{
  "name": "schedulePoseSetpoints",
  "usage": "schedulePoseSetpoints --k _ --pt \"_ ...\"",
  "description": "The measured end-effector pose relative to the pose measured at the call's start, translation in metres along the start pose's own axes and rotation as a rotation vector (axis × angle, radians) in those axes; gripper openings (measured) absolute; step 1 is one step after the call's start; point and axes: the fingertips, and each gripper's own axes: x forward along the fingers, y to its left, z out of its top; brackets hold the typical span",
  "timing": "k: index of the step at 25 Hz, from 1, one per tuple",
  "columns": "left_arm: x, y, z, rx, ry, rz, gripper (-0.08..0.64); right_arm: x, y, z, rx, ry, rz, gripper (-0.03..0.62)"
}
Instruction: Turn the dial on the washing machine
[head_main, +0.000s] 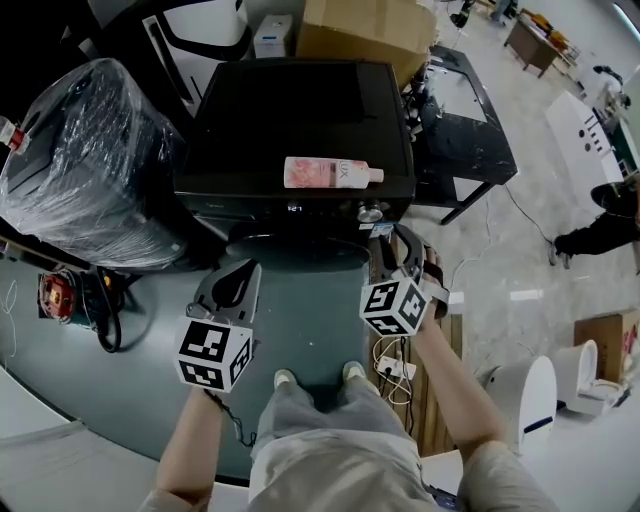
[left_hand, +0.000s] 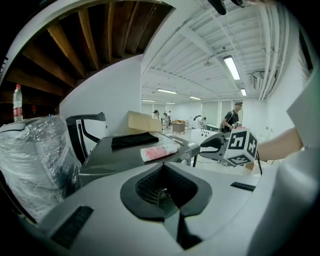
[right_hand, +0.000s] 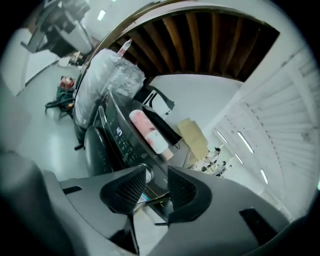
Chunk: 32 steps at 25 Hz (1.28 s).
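Your right tool (right_hand: 155, 187) is released, jaws apart and nothing pressed between them, close in front of the silver dial (head_main: 370, 212) at the right end of the black washing machine's (head_main: 300, 110) control panel. Your left tool (head_main: 235, 280) is clenched empty, well left of the dial.

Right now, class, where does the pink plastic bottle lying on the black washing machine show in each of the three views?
Head view: pink plastic bottle at upper centre, lying on the black washing machine, cap to the right.
Left gripper view: bottle at the centre.
Right gripper view: bottle near the centre, slanting down to the right.
Shared landmark: the brown cardboard box behind the machine.
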Motion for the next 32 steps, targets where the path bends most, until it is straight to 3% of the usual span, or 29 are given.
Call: schedulePoseSetpoints --k 8,13,18,25,32 --pt "-0.045 0.0 0.062 0.063 -0.061 0.055 0.02 -0.096 -0.044 0.073 0.279 -0.182 0.038 0.114" --pt "-0.079 -0.008 0.103 0.138 -0.116 0.088 0.02 -0.155 -0.06 0.12 0.442 -0.329 0.159 0.062" --pt "-0.112 -0.022 0.144 0.087 -0.2 0.047 0.02 -0.207 -0.086 0.148 0.477 -0.458 0.166 0.04" --pt "-0.145 -0.036 0.173 0.143 -0.25 0.062 0.02 -0.276 -0.102 0.176 0.612 -0.643 0.244 0.028" --pt "-0.157 -0.042 0.176 0.112 -0.265 0.056 0.02 -0.308 -0.12 0.177 0.639 -0.696 0.22 0.028"
